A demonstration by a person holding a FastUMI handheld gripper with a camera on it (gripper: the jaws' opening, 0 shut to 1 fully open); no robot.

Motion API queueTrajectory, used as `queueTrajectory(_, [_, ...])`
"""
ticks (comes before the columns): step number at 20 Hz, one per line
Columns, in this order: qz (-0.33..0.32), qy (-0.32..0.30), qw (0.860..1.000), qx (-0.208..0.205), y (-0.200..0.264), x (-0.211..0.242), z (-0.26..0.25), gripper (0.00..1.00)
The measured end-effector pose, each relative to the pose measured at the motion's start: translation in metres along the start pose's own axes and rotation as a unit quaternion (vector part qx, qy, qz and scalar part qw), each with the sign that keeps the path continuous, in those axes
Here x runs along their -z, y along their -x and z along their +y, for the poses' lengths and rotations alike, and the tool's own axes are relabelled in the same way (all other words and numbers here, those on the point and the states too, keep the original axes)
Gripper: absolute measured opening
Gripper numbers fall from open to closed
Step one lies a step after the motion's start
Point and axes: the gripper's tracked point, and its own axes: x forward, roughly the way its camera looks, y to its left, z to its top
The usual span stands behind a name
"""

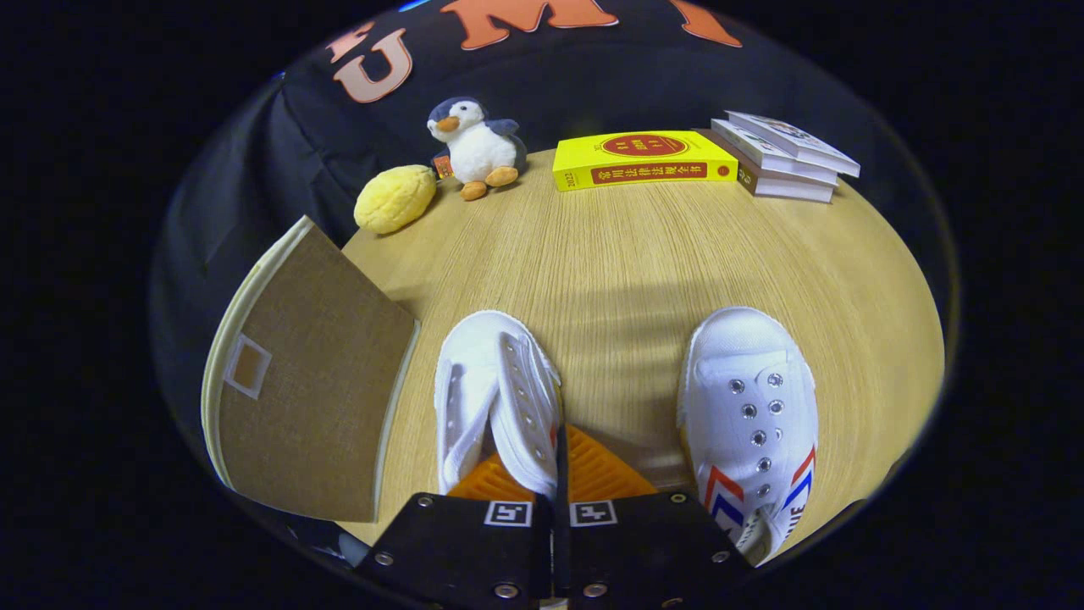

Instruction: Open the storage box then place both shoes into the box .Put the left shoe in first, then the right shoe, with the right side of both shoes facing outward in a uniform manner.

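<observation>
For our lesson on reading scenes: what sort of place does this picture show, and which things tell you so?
Probably a staged booth set up as a home tabletop: a wooden table against black cloth, props like a penguin toy and yellow book, and a gripper shut on a white shoe.

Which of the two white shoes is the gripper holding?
The gripper pinches the shoe beside the brown box, the pinched shoe. The striped shoe stands free on the table.

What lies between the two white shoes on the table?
In the gripper view, bare wooden table separates the gripped shoe from the other shoe; the gripper pinches the former.
</observation>
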Motion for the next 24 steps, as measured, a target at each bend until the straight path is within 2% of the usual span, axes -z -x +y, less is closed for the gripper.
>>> queueTrajectory(7, [-0.03,-0.066,0.997,-0.039,0.067,-0.047,0.053,0.01])
queueTrajectory(13, [-0.046,-0.082,0.992,-0.08,0.125,-0.1,0.141,0.01])
queueTrajectory(16, [-0.026,-0.074,0.993,-0.093,0.113,-0.101,0.189,0.01])
queueTrajectory(18, [-0.001,-0.071,0.994,-0.087,0.096,-0.09,0.212,0.02])
queueTrajectory(24, [0.072,-0.084,0.993,-0.041,0.037,-0.056,0.247,0.02])
